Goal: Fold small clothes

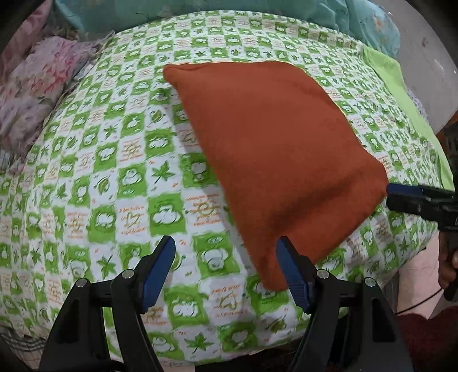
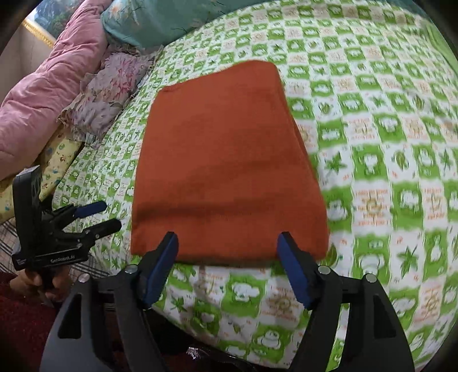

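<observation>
Though partly blurred, "GenRobot.AI" on left tool [image 2: 98,216] body.

You have a bed covered in a green-and-white checked sheet [image 1: 120,177]. A folded rust-orange cloth [image 1: 274,154] lies flat on it; floral bedding [image 1: 37,94] and a teal quilt [image 2: 160,23] sit along its far side.
</observation>
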Demonstrator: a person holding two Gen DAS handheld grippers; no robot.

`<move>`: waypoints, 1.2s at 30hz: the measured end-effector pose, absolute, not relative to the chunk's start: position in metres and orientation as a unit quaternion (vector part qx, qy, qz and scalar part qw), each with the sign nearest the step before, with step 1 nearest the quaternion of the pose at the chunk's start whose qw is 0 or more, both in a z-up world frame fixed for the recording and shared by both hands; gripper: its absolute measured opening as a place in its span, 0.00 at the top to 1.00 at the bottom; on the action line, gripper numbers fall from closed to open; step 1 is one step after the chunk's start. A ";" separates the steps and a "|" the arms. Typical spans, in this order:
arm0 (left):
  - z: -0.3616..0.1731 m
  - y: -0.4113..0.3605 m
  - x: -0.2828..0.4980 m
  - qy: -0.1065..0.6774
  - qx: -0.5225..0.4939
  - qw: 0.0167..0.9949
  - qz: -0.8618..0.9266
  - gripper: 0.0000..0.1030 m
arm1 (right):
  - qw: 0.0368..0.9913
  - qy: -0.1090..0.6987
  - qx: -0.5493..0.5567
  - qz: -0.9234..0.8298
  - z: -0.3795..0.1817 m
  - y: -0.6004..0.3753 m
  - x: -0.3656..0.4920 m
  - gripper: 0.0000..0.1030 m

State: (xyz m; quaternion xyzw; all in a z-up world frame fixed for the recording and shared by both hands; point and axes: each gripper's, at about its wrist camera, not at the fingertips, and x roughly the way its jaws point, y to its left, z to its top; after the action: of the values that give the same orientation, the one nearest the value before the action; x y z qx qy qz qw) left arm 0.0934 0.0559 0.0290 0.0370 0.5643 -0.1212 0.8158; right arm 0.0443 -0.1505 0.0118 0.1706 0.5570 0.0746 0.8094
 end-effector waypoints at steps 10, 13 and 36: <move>0.038 0.021 0.096 0.546 0.011 0.837 -0.023 0.29 | 0.835 0.516 0.095 0.169 0.023 -0.164 0.063 0.24; 0.046 0.019 0.085 0.546 -0.027 0.837 0.026 0.29 | 0.831 0.515 0.044 0.203 0.036 -0.168 0.073 0.24; 0.035 0.027 0.107 0.494 0.015 0.870 -0.001 0.21 | 0.876 0.472 -0.001 0.095 0.042 -0.133 0.078 0.16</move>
State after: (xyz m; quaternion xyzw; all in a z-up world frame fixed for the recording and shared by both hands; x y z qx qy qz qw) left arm 0.1073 0.0273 0.0354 0.0148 0.4935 -0.0015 0.8696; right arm 0.0785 -0.1331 0.0416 -0.0011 0.4720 0.0951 0.8765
